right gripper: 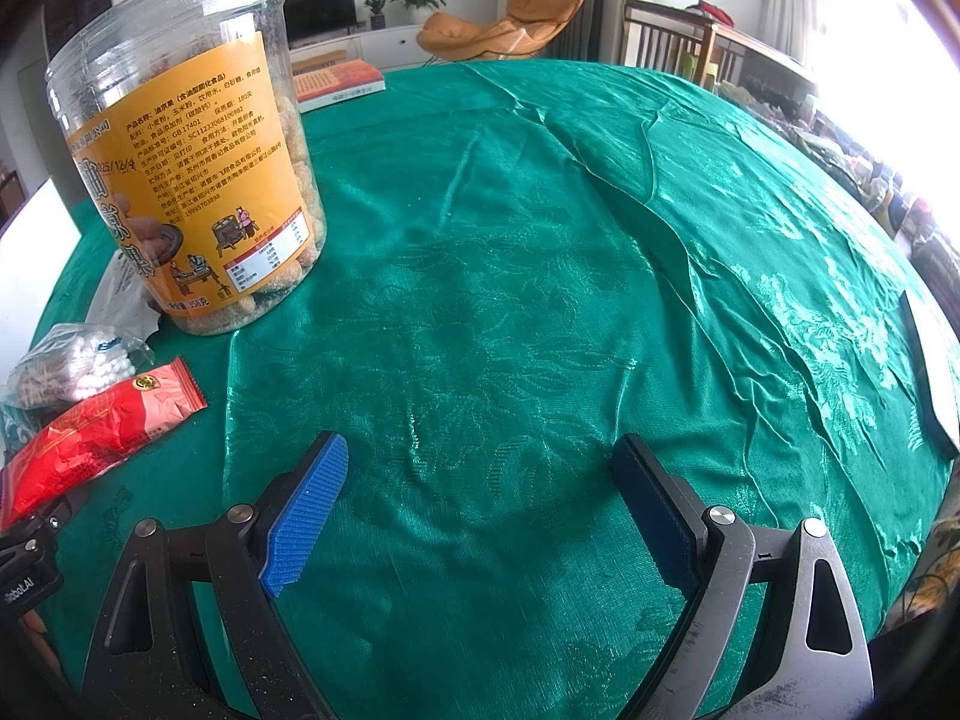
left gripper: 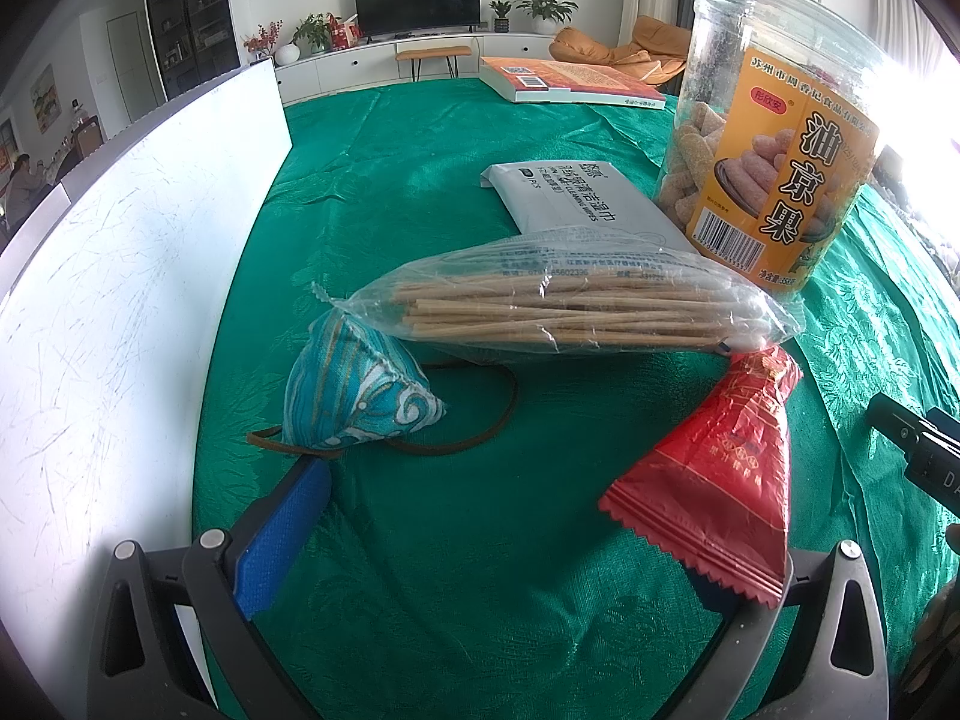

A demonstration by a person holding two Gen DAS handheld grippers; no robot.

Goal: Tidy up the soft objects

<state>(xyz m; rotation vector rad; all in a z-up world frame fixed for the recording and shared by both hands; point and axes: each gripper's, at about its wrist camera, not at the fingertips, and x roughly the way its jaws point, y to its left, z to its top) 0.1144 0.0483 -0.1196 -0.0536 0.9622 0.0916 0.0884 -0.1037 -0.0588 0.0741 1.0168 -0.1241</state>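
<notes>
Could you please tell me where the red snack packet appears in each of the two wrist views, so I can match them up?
Left wrist view: the red snack packet lies lower right, just ahead of the gripper's right finger.
Right wrist view: the same packet lies at the far left edge, below the bag of cotton swabs.
Shared landmark: the clear snack jar with the orange label stands just beyond the packet in both.
</notes>
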